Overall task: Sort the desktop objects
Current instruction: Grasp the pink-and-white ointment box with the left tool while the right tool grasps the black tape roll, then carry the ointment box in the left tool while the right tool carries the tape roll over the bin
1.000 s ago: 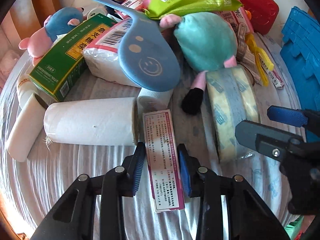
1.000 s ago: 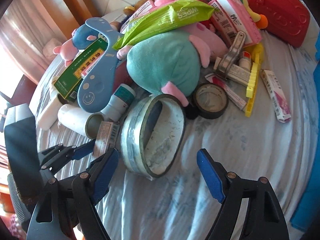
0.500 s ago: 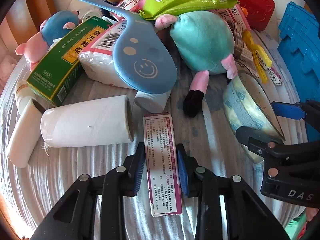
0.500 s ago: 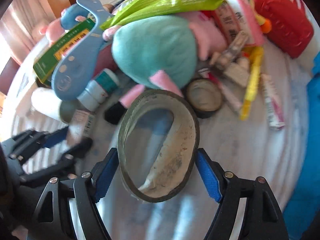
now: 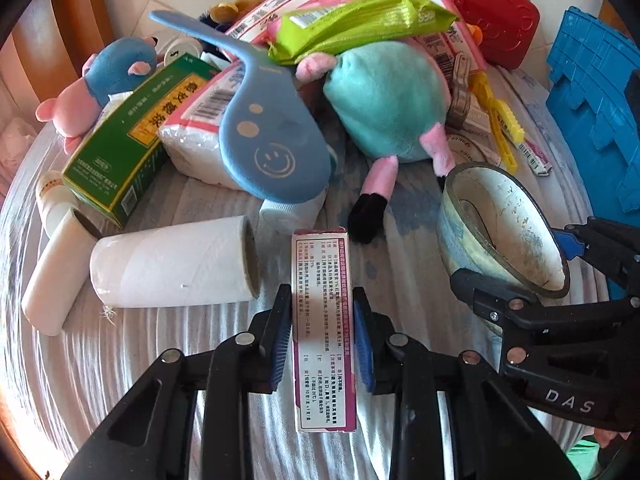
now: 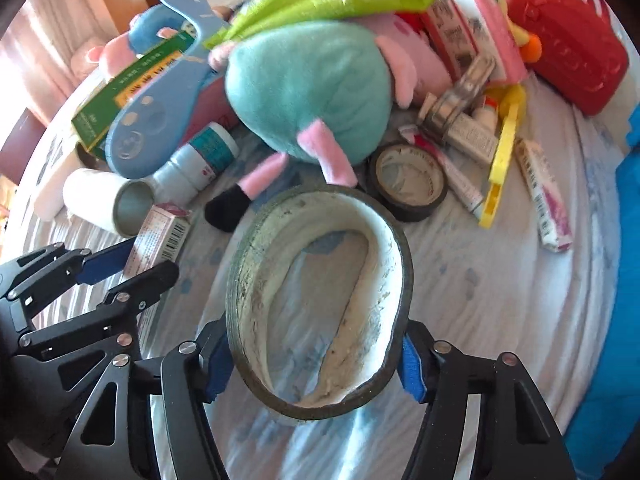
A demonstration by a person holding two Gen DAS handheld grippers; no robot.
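Observation:
A narrow white box with purple edges and small print [image 5: 322,360] lies lengthwise on the striped cloth. My left gripper [image 5: 321,312] is shut on it, blue pads pressed to both long sides. A wide, worn tape roll [image 6: 384,248] is squeezed into an oval between the pads of my right gripper [image 6: 314,356], whose jaws are closing on it. In the left wrist view the same tape roll [image 5: 500,216] sits tipped at the right with the right gripper [image 5: 520,264] around it. The right wrist view shows the left gripper [image 6: 132,268] at the lower left, on the box [image 6: 160,232].
Behind lies a heap: a white paper roll [image 5: 172,264], a blue smiley paddle [image 5: 272,144], a teal plush [image 5: 388,100], a green box [image 5: 128,136], a red case [image 5: 492,12]. A black tape roll [image 6: 408,184] and a yellow clip [image 6: 500,156] lie beside it. A blue crate [image 5: 592,100] stands at right.
My right gripper came down around the wide tape roll, closed on its sides and tipped it. The left gripper's pads tightened onto the narrow box, which stayed put.

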